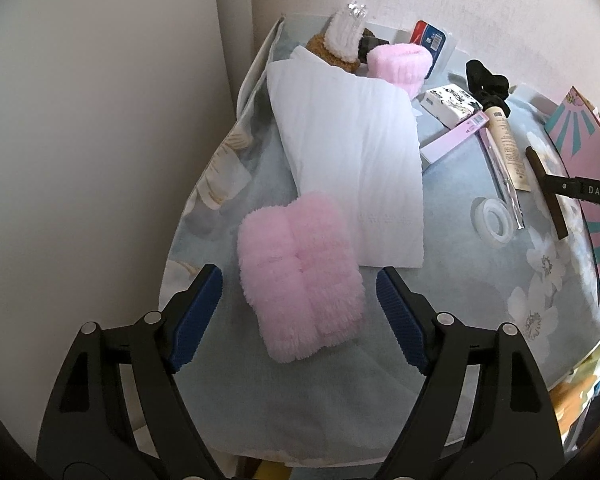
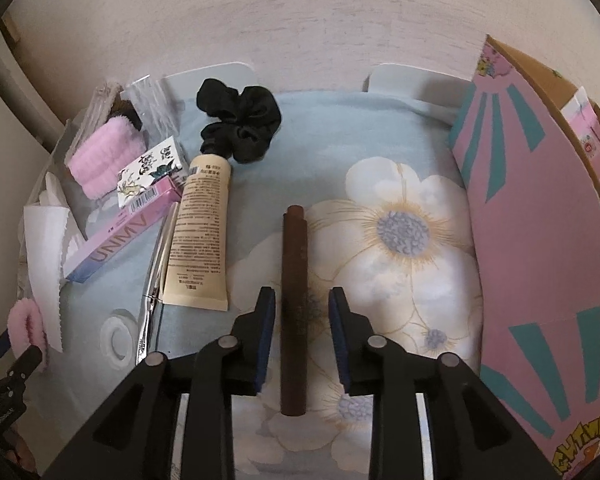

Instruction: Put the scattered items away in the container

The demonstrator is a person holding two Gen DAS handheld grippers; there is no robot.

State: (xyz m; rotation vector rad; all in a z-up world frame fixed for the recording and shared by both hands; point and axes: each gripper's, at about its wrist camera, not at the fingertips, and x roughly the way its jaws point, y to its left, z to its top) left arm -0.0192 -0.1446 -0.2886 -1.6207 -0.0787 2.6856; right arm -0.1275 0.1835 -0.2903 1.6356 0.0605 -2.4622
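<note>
A fluffy pink band (image 1: 300, 276) lies on the floral cloth between the spread fingers of my open left gripper (image 1: 300, 312), not gripped. A brown stick-shaped tube (image 2: 295, 304) lies on the flower print, running between the fingers of my open right gripper (image 2: 302, 312), with gaps on both sides. It also shows in the left wrist view (image 1: 548, 196) with the right gripper's black body touching it from the right. The pink and teal cardboard box (image 2: 540, 264) stands at the right, with a pink packet inside.
A white folded tissue (image 1: 352, 160), a second pink band (image 1: 400, 62), a cream tube (image 2: 200, 240), a black scrunchie (image 2: 240, 120), a purple carton (image 2: 120, 236), a printed pack (image 2: 148, 172), a tape roll (image 1: 496, 220) and a clear wrapper lie around. Walls stand close behind and left.
</note>
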